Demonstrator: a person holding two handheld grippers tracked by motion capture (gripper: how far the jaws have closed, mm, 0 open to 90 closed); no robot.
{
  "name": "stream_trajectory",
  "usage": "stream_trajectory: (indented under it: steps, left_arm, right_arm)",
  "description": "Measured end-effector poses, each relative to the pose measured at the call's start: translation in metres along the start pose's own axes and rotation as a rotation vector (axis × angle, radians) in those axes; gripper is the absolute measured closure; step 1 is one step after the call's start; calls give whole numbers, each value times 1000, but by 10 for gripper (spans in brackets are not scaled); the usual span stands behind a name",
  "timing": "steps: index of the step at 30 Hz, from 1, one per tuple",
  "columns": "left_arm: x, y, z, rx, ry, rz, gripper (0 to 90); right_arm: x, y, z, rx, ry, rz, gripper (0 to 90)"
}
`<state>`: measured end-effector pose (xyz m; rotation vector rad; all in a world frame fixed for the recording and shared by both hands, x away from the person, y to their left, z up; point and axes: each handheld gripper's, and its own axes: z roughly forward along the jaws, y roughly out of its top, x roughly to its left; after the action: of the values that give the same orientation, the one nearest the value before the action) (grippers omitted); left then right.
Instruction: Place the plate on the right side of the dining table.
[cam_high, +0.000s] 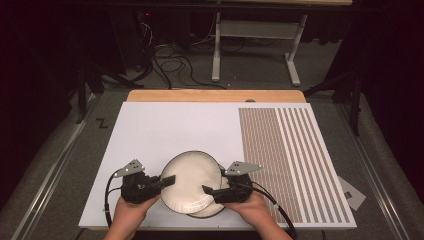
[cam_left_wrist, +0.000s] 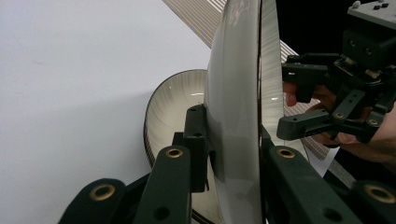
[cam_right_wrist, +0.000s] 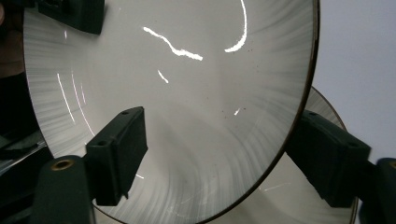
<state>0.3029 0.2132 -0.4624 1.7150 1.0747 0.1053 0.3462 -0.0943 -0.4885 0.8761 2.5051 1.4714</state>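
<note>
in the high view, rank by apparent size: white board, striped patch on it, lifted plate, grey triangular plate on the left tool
1. White board
2. Brown striped patch
3. Lifted round cream plate
4. Grey triangular plate

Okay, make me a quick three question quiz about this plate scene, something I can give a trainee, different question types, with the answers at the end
1. True or false: the left gripper and right gripper both clamp the rim of the upper round cream plate with a dark rim.
2. What lies on the white board directly under the lifted plate?
A. a second cream plate
B. a folded cloth
C. a metal tray
3. Fill in: the panel of fine brown stripes covers the board's ____ side in the high view.

Key: 1 true; 2 A; 3 right.
</note>
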Motion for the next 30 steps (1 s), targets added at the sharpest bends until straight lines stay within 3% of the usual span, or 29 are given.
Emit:
stream_trajectory:
  steps: [2, 9, 10, 20, 23, 25, 26, 28, 30]
  left_arm:
    - [0, 0, 0, -1, -1, 0, 774]
    - [0, 0, 0, -1, -2, 7, 774]
    - [0, 0, 0, -1, -2, 8, 774]
    - [0, 0, 0, -4, -4, 11, 774]
    - [-1, 0, -1, -9, -8, 7, 777]
    - [-3, 1, -2, -25, -17, 11, 785]
    - [-6, 1, -3, -29, -16, 23, 791]
    - [-10, 2, -1, -17, -1, 62, 791]
    - [-10, 1, 0, -15, -12, 53, 789]
  right_arm:
    - [0, -1, 0, -4, 3, 12, 268]
    - [-7, -6, 1, -36, 42, 124, 437]
    - [-9, -6, 0, -49, 54, 130, 500]
    - [-10, -8, 1, -20, 50, 149, 633]
    - [-13, -8, -1, -24, 74, 183, 681]
    - [-15, -8, -4, -39, 90, 202, 721]
    - [-17, -6, -10, -75, 96, 212, 765]
    - [-17, -6, -12, -88, 93, 212, 770]
    - [-17, -4, -20, -112, 83, 199, 788]
